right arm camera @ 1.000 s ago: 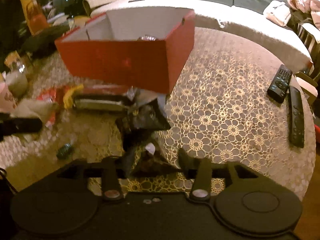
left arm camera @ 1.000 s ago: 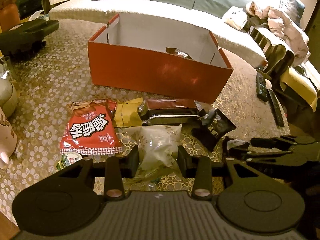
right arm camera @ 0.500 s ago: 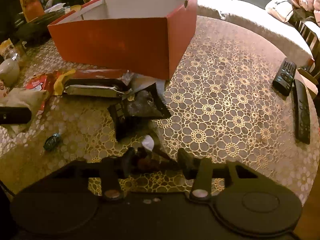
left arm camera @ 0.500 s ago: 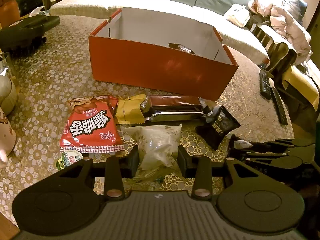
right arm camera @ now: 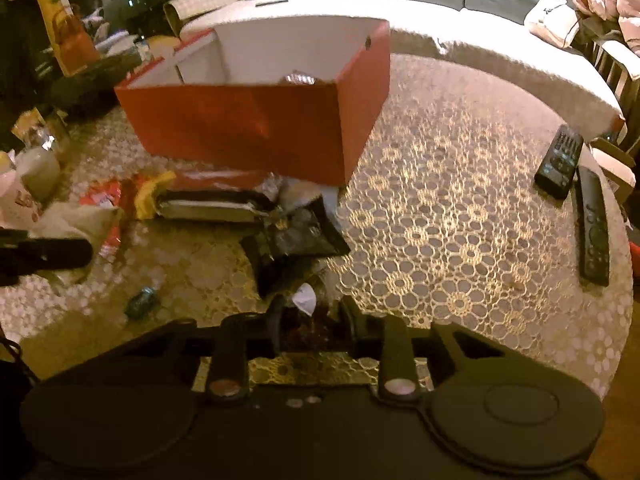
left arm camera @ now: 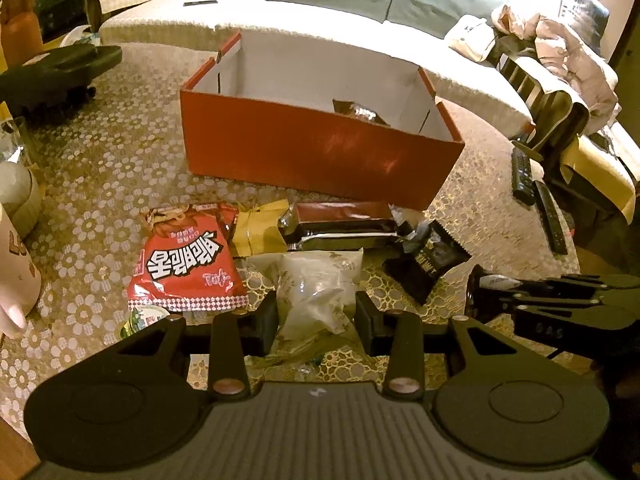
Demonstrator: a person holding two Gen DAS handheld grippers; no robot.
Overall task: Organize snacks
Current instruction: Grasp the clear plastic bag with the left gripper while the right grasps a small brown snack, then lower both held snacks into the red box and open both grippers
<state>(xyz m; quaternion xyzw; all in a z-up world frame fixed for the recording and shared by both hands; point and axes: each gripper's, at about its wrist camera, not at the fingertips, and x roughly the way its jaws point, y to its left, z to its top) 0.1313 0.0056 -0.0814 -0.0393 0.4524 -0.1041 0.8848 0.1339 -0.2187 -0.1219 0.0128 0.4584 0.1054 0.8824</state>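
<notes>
My left gripper (left arm camera: 316, 314) is shut on a pale, see-through snack bag (left arm camera: 320, 284) lying on the lace tablecloth. Beyond it lie a red noodle-snack bag (left arm camera: 188, 260), a yellow packet (left arm camera: 260, 228), a long dark-brown pack (left arm camera: 340, 226) and a black packet (left arm camera: 428, 260). The red open box (left arm camera: 320, 160) stands behind them with one dark snack (left arm camera: 360, 112) inside. My right gripper (right arm camera: 312, 318) has its jaws closing, and its pads press a small dark packet with a white tab (right arm camera: 306, 304). The black packet (right arm camera: 296, 236) lies just ahead of it, in front of the box (right arm camera: 248, 132).
Two black remotes (right arm camera: 560, 160) (right arm camera: 594, 224) lie near the table's right edge. A small green candy (right arm camera: 140, 302) sits left of the right gripper. Jars and a cup (left arm camera: 16, 188) crowd the left side. A sofa (left arm camera: 360, 40) runs behind the table.
The right gripper's jaws have closed in from wide apart onto the small dark packet. The left gripper still grips the pale bag in the same spot.
</notes>
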